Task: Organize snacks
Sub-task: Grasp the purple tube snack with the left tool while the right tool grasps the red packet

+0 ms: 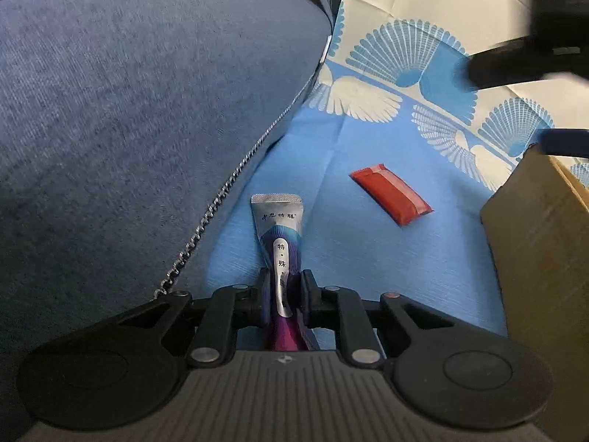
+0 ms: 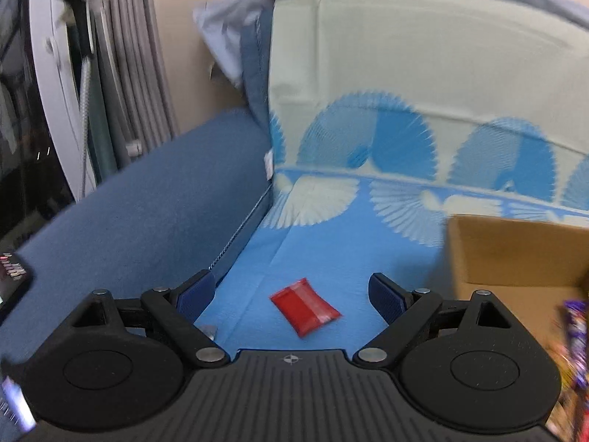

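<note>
1. Left gripper (image 1: 283,287): the jaws are closed on a silver and purple snack packet (image 1: 278,234). The pads pinch its lower half. The crimped top end projects forward past the fingertips and lies on, or just above, the blue patterned cloth (image 1: 368,269); which of the two cannot be told.

2. The held packet sits just beside the zipped seam of the blue denim cushion (image 1: 129,110), on the left of the view.

3. Right gripper (image 2: 291,294): the jaws stand wide open with nothing between the pads. The view is motion-blurred.

4. Red snack packet (image 2: 303,309): it lies flat on the cloth, centred between the open right fingers (image 2: 386,296) and clear of both pads. In the left wrist view the same packet (image 1: 391,193) rests well apart from the held one, between it and the cardboard box (image 1: 533,243).

5. Handling, judged: both packets look light, thin and flexible, with glossy film that may slip. The red one lies diagonal to the jaws. A pinch across its narrow width, at mid-length, should hold best. Gripping a sealed end risks the packet swinging or sliding out.

6. Risk, judged: the packet sits low on soft cloth, so the pads may gather fabric with it.

7. The box stands at the right edge. Colourful wrappers (image 2: 574,350) show blurred at its near side and cannot be identified further.
</note>
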### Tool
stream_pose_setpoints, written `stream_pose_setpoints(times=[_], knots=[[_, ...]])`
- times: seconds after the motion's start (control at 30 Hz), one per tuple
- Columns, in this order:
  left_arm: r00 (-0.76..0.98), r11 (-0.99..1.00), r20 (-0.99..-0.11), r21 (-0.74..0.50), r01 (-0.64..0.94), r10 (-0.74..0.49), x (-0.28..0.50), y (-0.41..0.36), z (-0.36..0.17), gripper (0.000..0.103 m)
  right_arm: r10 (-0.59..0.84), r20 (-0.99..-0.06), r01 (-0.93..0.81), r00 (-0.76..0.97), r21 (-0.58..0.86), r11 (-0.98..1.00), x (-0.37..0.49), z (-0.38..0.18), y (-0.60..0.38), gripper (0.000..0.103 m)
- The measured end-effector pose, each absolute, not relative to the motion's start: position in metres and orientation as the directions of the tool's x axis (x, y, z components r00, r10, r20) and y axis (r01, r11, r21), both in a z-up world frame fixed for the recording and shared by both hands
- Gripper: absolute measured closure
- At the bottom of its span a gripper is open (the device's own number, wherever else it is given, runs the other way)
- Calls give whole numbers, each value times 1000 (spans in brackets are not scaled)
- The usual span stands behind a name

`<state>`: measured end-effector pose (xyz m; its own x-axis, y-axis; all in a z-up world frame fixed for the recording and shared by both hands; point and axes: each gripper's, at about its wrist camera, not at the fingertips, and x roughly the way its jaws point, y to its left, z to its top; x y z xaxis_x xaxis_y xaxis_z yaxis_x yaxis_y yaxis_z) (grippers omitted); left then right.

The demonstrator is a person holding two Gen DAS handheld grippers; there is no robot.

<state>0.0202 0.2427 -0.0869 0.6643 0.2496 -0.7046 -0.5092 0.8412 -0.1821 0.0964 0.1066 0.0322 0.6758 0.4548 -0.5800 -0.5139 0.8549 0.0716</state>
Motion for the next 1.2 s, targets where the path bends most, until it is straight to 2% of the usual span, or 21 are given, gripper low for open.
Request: stream_pose_setpoints(times=[0.23,0.43,0.5,0.57,0.67,0.7,0.77,0.83,1.0,1.2], knots=[[671,833,-702,-208,-513,237,18,248,-93,80,333,-736,-535,590,-48,843,163,-40,169,12],[673,841,-699,-195,-505,242,22,246,-94,77,234,-802,-552,550,-139,822,195,-89,187,12],[674,841,-698,-195,-505,242,23,246,-95,77,244,-806,-548,540,-117,828,199,-96,185,12],[676,840,-697,-199,-504,240,22,246,-95,77,280,-805,-541,522,-58,839,201,-96,180,18],[677,840,-697,-203,-503,237,20,247,-95,77,314,-786,-553,532,-42,832,191,-93,176,36],[677,840,-697,-205,-503,236,20,248,-95,77,324,-783,-555,531,-33,831,188,-91,175,50],[678,839,-697,-208,-503,234,19,247,-95,77,332,-785,-552,523,-15,834,184,-84,173,57],[677,840,-698,-205,-502,234,19,247,-94,77,341,-790,-551,509,5,835,182,-77,171,61],[673,848,-699,-184,-497,242,19,244,-93,77,340,-776,-535,531,4,845,159,-50,155,61],[685,874,-694,-169,-455,223,20,236,-89,84,395,-708,-553,586,7,833,100,9,113,61]])
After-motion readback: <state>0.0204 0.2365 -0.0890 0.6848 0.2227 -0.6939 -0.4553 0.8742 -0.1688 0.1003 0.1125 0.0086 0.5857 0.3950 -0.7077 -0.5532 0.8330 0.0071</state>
